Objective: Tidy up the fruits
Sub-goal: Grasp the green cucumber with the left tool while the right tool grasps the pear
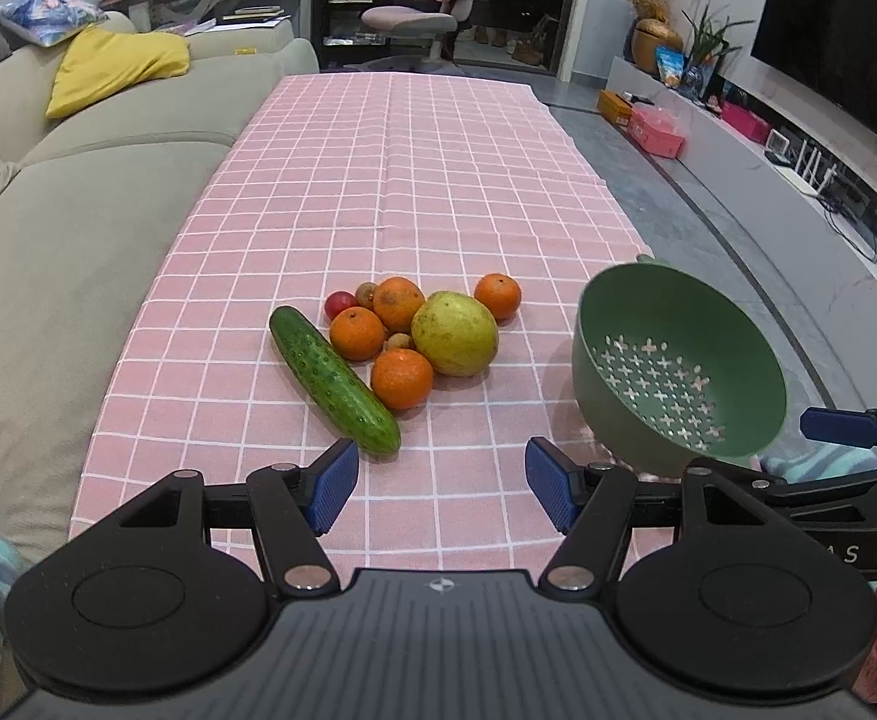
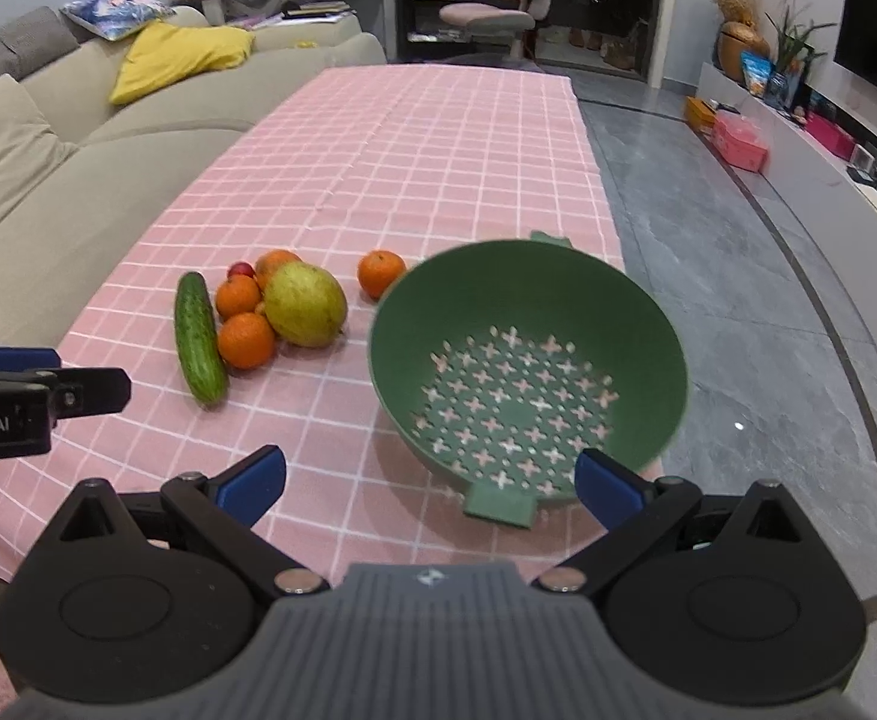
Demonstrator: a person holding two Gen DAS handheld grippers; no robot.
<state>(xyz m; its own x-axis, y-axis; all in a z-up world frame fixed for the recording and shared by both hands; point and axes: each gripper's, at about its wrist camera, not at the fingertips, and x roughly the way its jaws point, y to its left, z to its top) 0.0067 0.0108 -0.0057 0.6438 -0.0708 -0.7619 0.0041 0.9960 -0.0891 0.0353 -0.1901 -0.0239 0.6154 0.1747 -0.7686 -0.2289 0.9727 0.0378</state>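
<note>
Worktop [image 1: 414, 180]: long, draped in a pink cloth with a white grid, creased along its middle.

Fruit cluster, left wrist view, centre of the cloth:
- Cucumber [image 1: 333, 381], dark green, bumpy skin, lying on a diagonal at 9 o'clock of the pile, one end close to the left tool's left pad.
- Four mandarins, matte orange and round: one [image 1: 357, 333] touching the cucumber, one [image 1: 402, 378] at 6 o'clock of the pile, one [image 1: 398, 303] at 12 o'clock, one [image 1: 498, 296] set slightly apart at 2 o'clock.
- Large yellow-green fruit [image 1: 454, 333], smooth and rounded, possibly a pear or guava; cannot tell which.
- Small glossy red fruit [image 1: 340, 302] and two small brownish ones at the back; too small to name.

Colander [image 2: 528, 360]: green plastic, bowl-shaped, with cross-shaped perforations in the base and a flat tab handle on the near rim. It sits at 3 o'clock of the pile, near the worktop's right edge, tilted towards the fruit in the left wrist view. Whether it rests on the cloth or is lifted, cannot tell.

Left tool [image 1: 441, 489]: blue ribbed pads spread wide, nothing between them, released, hovering over bare cloth at 6 o'clock of the pile.

Right tool [image 2: 429, 480]: pads spread wide either side of the colander's near rim and tab; no contact visible, released.

Beige sofa [image 1: 78, 192] along the worktop's left side.
</note>
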